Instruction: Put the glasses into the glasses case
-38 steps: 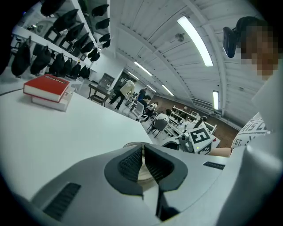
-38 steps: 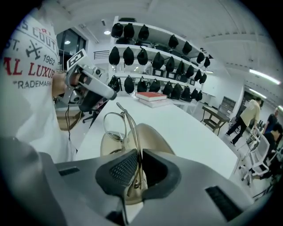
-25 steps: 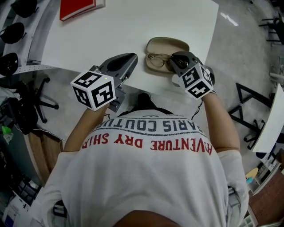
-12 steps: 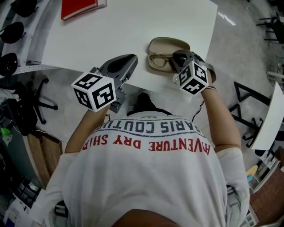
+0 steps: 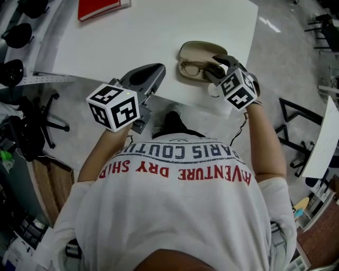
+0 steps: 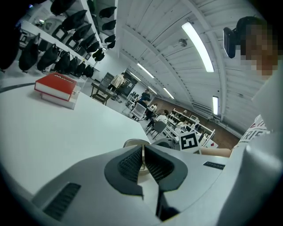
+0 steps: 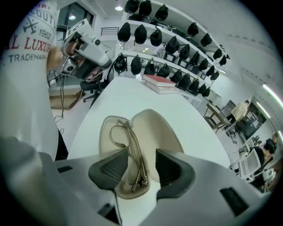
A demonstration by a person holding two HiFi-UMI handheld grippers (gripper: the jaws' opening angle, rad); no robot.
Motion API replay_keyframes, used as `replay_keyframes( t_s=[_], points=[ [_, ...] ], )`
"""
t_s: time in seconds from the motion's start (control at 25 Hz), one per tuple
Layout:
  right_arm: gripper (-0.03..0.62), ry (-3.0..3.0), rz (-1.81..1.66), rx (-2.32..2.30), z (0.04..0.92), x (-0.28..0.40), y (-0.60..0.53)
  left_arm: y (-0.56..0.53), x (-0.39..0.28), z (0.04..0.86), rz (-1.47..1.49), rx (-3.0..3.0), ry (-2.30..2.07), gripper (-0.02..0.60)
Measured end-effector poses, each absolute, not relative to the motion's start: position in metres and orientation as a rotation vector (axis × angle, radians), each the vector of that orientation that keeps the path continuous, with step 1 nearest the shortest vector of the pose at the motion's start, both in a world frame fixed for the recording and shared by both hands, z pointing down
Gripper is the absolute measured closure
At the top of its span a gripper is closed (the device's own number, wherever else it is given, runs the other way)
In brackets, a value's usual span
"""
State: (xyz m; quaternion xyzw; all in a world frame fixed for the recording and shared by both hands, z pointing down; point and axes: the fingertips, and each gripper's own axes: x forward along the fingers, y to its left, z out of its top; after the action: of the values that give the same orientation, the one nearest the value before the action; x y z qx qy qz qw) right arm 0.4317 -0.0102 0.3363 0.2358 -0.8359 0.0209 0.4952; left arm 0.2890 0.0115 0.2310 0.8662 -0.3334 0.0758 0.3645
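Observation:
The thin-framed glasses [image 5: 192, 68] [image 7: 131, 150] lie folded in the lower half of the open beige glasses case [image 5: 198, 49] [image 7: 155, 126] near the white table's front edge. My right gripper [image 5: 214, 69] [image 7: 141, 167] hovers over the case's right end, pointing steeply down. Its jaws are opening, and the glasses' hinge end lies below and between the pads without touching them. My left gripper [image 5: 159, 69] [image 6: 143, 160] rests at the table's front edge, left of the case, shut with nothing in it.
A red book [image 5: 98, 7] [image 6: 56, 85] lies at the table's [image 5: 132, 37] far left. A black office chair [image 5: 48, 117] stands left of the table on the floor. Shelves of dark helmets [image 7: 174, 42] line the wall beyond the table.
My right gripper's jaws have opened and let go of the glasses, which now lie in the case. The left gripper has stayed where it was.

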Motion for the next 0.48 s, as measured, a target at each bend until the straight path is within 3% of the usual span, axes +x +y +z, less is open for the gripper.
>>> replay_keyframes(
  t_s=[0.32, 0.48],
  points=[
    [0.415, -2.54, 0.767, 0.946, 0.23, 0.427, 0.021, 0.04, 0.297, 0.202, 0.184, 2.301, -0.801, 0.545],
    [0.477, -2.687, 0.792, 1.078, 0.175, 0.432, 0.055, 0.059, 0.315, 0.181, 0.178, 2.346, -0.739, 0.545]
  ],
)
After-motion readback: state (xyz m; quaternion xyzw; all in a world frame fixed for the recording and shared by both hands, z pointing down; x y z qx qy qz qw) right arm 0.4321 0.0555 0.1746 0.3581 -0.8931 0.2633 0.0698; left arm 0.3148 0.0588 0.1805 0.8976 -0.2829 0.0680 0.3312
